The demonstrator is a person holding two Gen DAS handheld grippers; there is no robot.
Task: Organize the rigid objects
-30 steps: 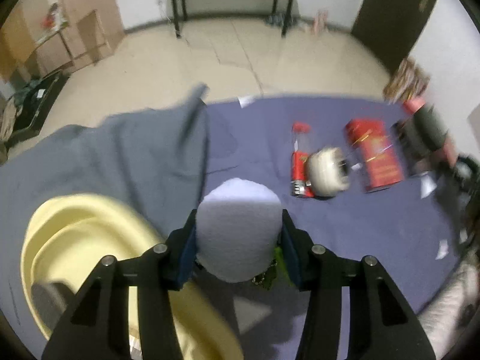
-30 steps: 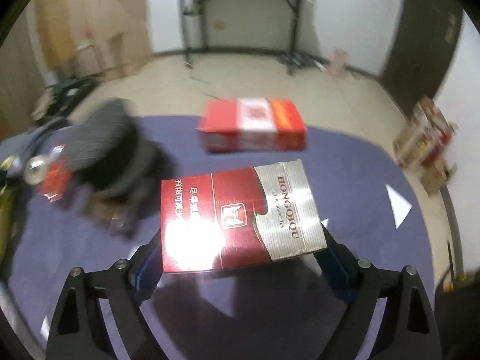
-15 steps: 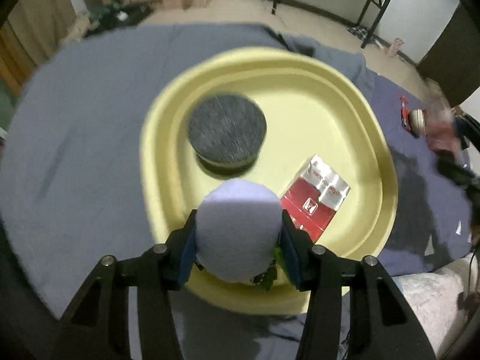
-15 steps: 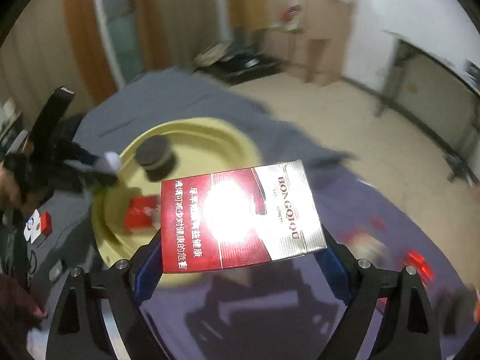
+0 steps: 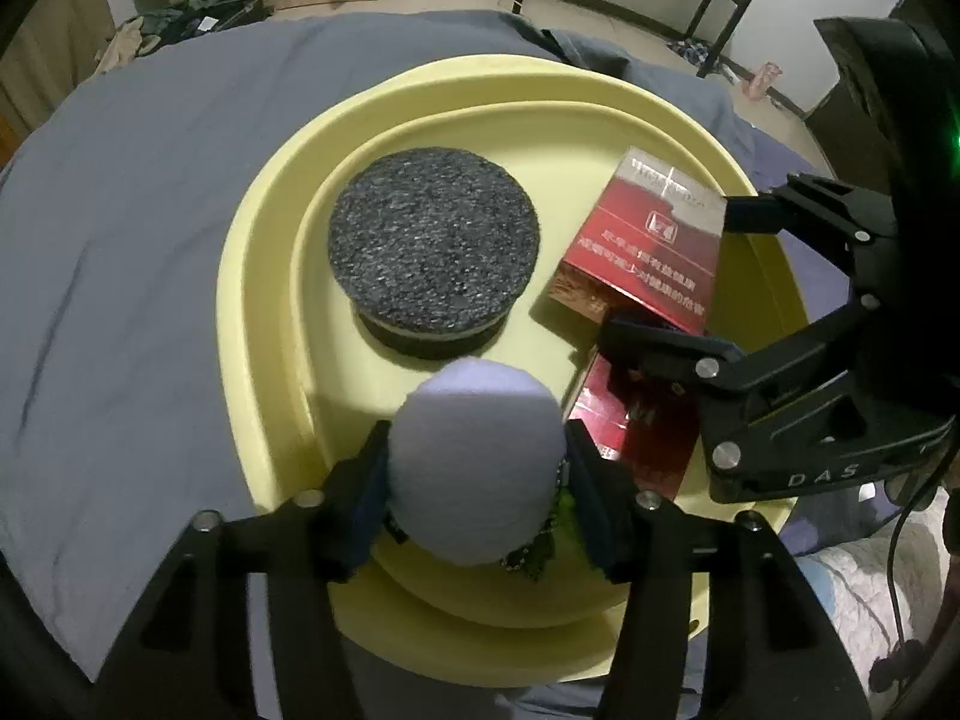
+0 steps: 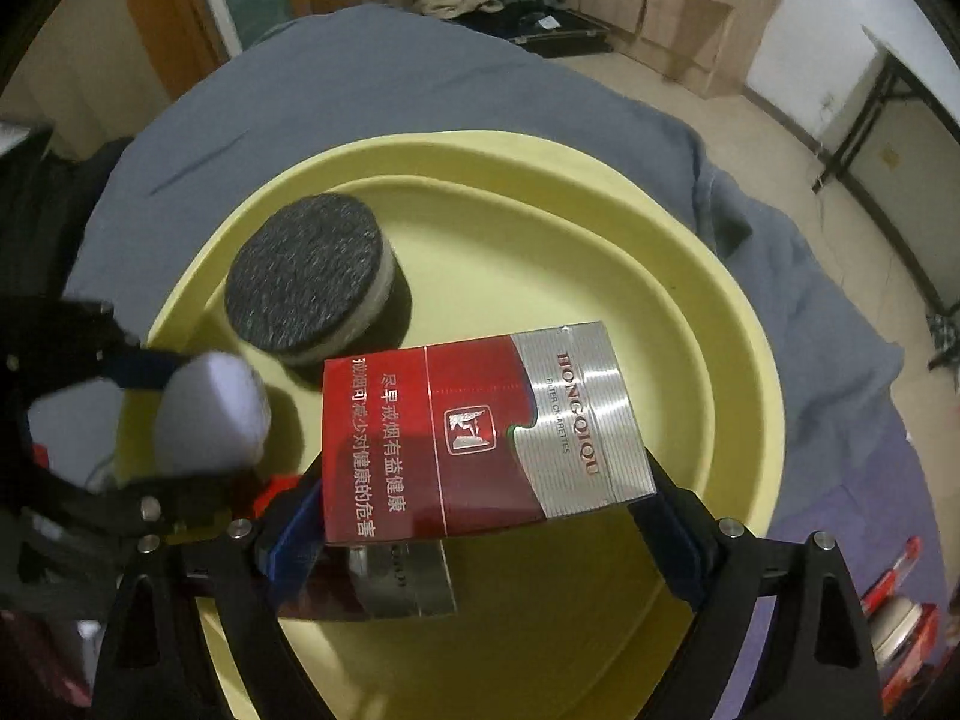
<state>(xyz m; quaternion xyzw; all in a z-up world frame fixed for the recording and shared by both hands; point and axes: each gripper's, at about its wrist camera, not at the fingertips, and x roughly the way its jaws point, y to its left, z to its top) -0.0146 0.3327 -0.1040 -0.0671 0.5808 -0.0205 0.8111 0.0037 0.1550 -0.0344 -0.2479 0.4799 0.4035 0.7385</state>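
A: Red-and-silver cigarette pack (image 6: pixel 486 444): it sits between the right gripper (image 6: pixel 480 516) fingers over the pale yellow oval plastic tray (image 6: pixel 690 276), at about five o'clock from the round dark-speckled sponge puck (image 6: pixel 306 276). Those fingers are opening; the pack is between them, and I can't tell whether the pads still press its ends.

B: And below it?

A: Another red pack (image 5: pixel 636 438) lies flat on the tray floor. I'd lower it before letting go, so the glossy, stiff card box lands flat rather than skidding off.

B: The left gripper (image 5: pixel 477 474)?

A: Its fingers are also opening around a pale lavender felted ball (image 5: pixel 477 462) at the tray's six o'clock. Release it low; a ball rolls. The tray rests on a grey-blue cloth (image 5: pixel 150 240).
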